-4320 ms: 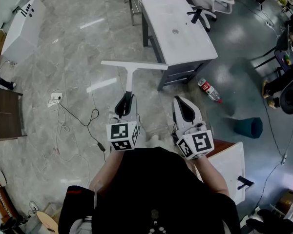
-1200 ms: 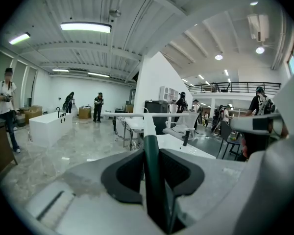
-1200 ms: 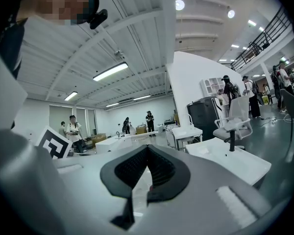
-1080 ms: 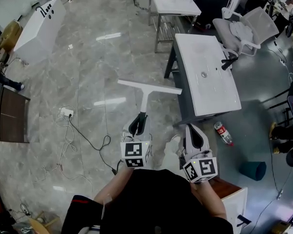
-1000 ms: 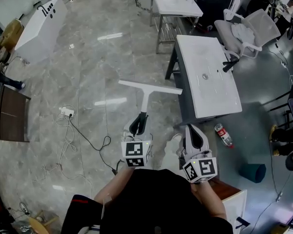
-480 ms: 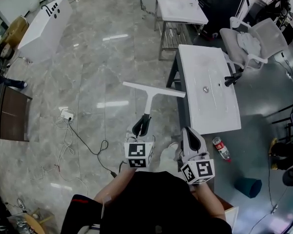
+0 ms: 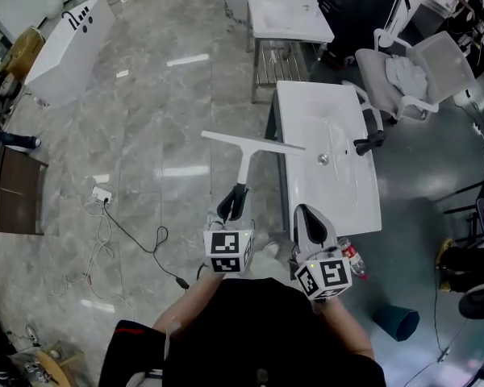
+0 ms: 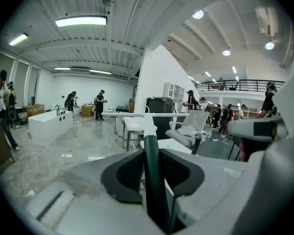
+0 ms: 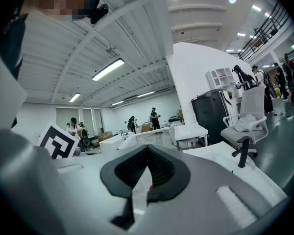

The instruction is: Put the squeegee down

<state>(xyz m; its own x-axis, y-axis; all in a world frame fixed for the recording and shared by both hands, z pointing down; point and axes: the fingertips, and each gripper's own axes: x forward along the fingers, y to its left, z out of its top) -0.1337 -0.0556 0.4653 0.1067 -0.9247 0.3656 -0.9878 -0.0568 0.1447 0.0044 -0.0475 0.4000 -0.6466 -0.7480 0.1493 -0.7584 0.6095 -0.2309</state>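
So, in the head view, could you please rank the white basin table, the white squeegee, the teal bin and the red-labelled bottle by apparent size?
1. White basin table
2. White squeegee, wider than the bin but thin, nearer the camera
3. Teal bin
4. Red-labelled bottle

The head camera looks steeply down from high beside the white rectangular basin-top table (image 7: 339, 192). Cameras on the left gripper (image 7: 235, 198) and right gripper (image 7: 303, 214) face roughly level, close beside that table, which all views share.

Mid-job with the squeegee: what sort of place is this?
Probably a big open workshop or test hall: polished grey stone floor, a white washbasin counter on a grey frame, a white office chair, and a white power strip trailing cable across the floor.
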